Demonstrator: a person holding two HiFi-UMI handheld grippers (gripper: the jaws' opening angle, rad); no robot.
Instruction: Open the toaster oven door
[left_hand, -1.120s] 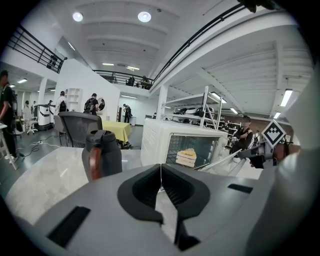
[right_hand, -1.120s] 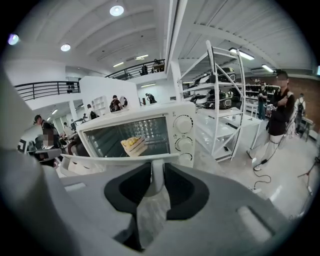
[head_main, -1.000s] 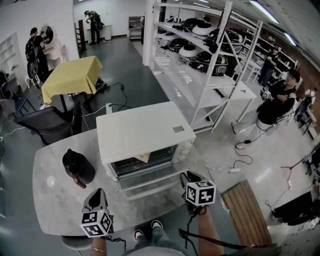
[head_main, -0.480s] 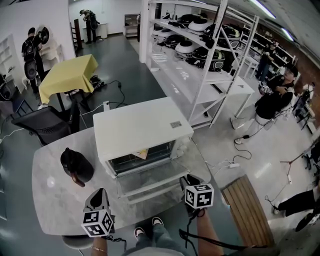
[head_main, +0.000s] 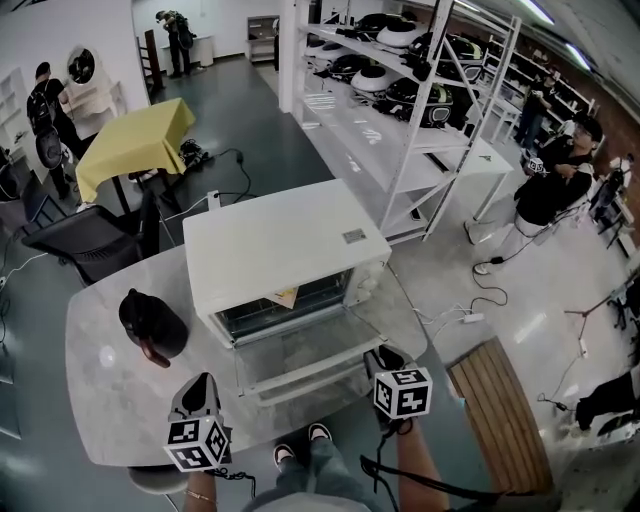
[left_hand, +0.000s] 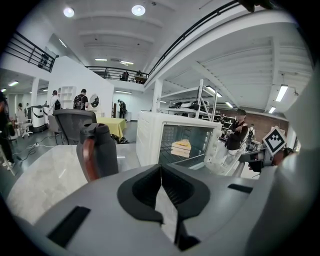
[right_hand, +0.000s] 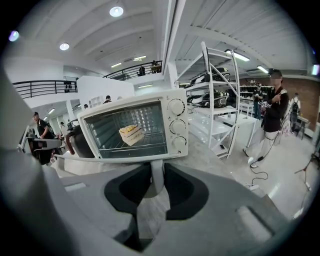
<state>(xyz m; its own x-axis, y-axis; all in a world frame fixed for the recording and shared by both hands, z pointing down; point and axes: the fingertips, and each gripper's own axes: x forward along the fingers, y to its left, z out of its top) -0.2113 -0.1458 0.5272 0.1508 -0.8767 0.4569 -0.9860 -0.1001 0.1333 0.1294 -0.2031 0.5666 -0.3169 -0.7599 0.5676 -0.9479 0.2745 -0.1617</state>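
Toaster oven door: hinged, glazed, probably light and stiff; lies lowered.
Grip: right claw clamped on door handle.
Left claw: together, empty.

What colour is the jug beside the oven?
The jug is black, with a reddish-brown handle; the left gripper view shows it best.

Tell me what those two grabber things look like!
The left gripper and right gripper are grey with black padded jaws. Each carries a white cube printed with black square markers. Black cables trail from them. No sleeves show.
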